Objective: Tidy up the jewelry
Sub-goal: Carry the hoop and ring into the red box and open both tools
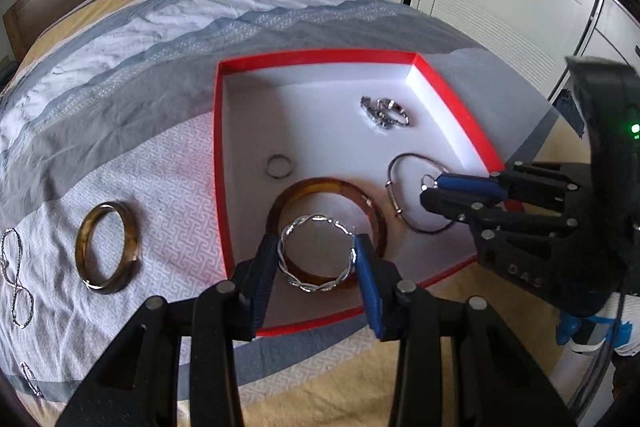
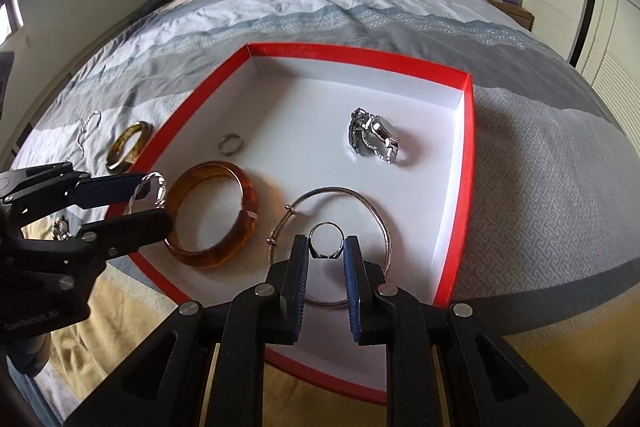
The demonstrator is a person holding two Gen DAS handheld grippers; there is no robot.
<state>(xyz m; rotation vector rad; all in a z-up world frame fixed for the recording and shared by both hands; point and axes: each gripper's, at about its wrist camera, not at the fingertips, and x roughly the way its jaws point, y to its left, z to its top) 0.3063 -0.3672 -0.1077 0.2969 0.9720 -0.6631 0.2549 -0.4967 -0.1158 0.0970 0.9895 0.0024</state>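
An open red box (image 1: pixel 320 57) with a white floor lies on the bed. My left gripper (image 1: pixel 316 247) is shut on a twisted silver bracelet (image 1: pixel 312 218) and holds it just above an amber bangle (image 1: pixel 320 183) near the box's front edge. From the right wrist view that gripper (image 2: pixel 160 201) comes in from the left with the bracelet (image 2: pixel 158 183) in its tips. My right gripper (image 2: pixel 326 243) is shut on a small silver ring (image 2: pixel 326 225) over a thin silver bangle (image 2: pixel 340 190). In the left wrist view it (image 1: pixel 427 189) enters from the right.
The box (image 2: pixel 360 53) also holds a silver watch (image 2: pixel 372 141) and a small plain ring (image 2: pixel 221 146). On the bedspread left of the box lie a brown bangle (image 1: pixel 134 231) and a silver chain (image 1: pixel 12 267). A headboard and wardrobes stand behind.
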